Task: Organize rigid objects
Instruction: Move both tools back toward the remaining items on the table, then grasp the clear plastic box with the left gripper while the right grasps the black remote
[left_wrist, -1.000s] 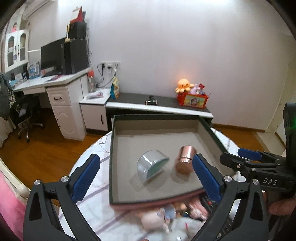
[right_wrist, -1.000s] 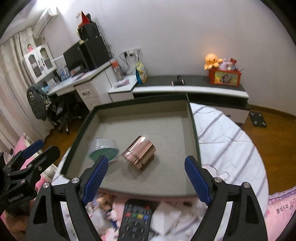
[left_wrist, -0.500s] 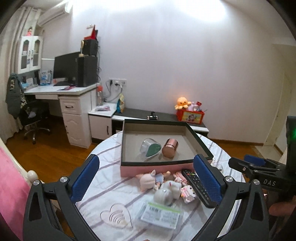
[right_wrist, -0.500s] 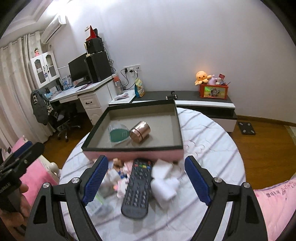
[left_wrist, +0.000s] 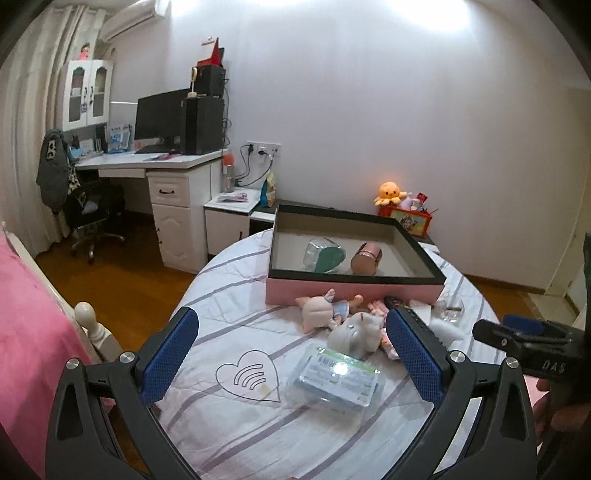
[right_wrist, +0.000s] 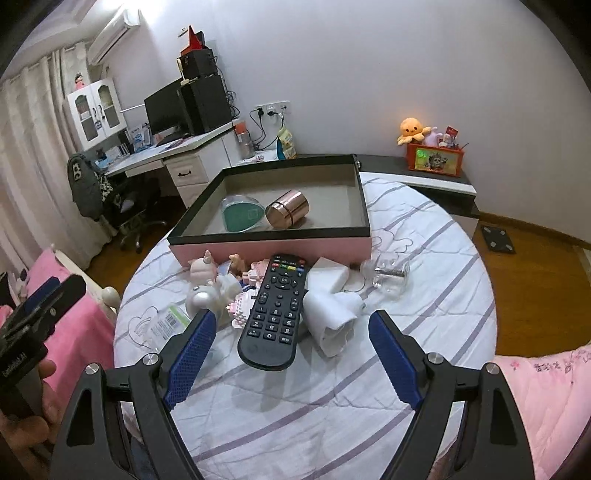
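Tabletop remote between hand-held gripper fingers.

We see a pink box with a black rim and grey inside holding a rose-gold tin and a teal-faced clear case, a black remote, a white cloth striped in lilac, and blue pads on black grippers.
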